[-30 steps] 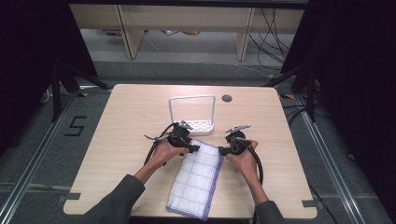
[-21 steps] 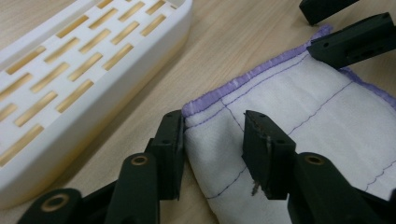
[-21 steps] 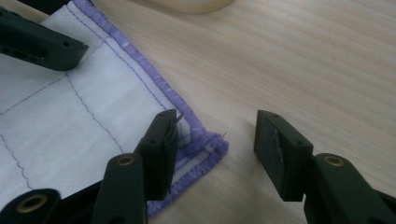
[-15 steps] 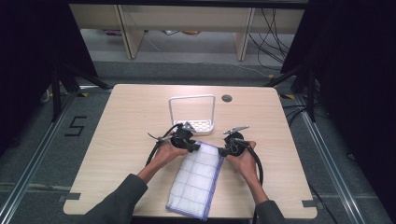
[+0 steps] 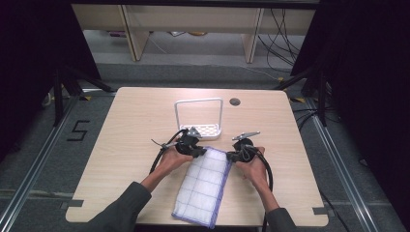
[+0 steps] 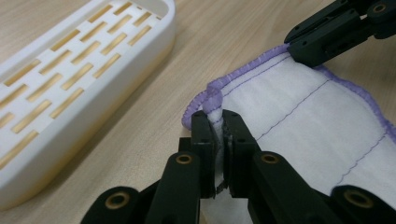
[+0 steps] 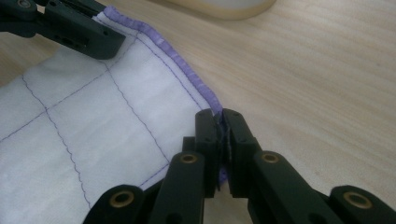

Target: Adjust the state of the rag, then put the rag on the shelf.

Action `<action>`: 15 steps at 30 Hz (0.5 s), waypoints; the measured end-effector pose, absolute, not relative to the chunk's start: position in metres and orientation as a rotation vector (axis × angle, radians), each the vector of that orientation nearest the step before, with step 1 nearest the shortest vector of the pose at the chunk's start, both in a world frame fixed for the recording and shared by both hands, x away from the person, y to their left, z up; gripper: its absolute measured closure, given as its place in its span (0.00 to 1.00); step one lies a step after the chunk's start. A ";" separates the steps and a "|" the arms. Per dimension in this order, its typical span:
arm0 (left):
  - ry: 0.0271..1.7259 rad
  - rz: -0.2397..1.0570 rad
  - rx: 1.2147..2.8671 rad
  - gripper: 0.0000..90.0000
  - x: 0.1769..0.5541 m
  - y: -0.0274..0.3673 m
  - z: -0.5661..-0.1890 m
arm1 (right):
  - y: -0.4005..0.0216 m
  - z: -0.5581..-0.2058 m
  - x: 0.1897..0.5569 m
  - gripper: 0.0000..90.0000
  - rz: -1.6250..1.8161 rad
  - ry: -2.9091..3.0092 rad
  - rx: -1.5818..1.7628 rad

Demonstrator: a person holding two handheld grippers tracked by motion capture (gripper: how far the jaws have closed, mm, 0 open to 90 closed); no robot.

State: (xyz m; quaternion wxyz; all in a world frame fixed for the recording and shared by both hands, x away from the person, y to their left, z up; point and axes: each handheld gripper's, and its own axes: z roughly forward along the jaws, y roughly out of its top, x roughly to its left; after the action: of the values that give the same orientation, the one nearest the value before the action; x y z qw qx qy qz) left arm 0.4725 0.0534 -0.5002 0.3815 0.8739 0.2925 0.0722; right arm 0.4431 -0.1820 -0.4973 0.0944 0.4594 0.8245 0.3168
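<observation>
The white cloth (image 5: 203,186) lies on the table (image 5: 135,125); both hands hold low at its far corners. The left tool (image 6: 218,122) and right tool (image 7: 220,120) have just closed, pinching its purple hem, where earlier jaws apparently stood open.

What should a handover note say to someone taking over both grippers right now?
Left gripper: jaws have just closed, shut on the far left corner of the white cloth.
Right gripper: jaws have just closed, shut on the cloth's far right corner.
Cloth lies flat on the table, near end at the front edge. White slotted rack stands just beyond it.
Done: both far corners gripped. Left: lifting or folding, probably; the cloth is not yet raised.
</observation>
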 end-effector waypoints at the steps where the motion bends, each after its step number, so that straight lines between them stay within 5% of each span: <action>1: 0.736 0.192 2.229 0.94 0.472 0.055 -0.498 | -0.181 -0.496 0.442 0.96 0.953 2.444 1.369; 15: 0.741 0.190 2.113 0.94 0.459 0.073 -0.466 | -0.178 -0.465 0.435 0.96 1.058 2.400 1.260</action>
State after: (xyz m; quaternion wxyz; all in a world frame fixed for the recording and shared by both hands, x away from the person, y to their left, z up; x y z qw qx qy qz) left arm 0.4593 0.0726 -0.4656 0.4323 0.8479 0.2973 0.0763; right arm 0.4352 -0.1784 -0.4654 0.1155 0.4300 0.8193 0.3613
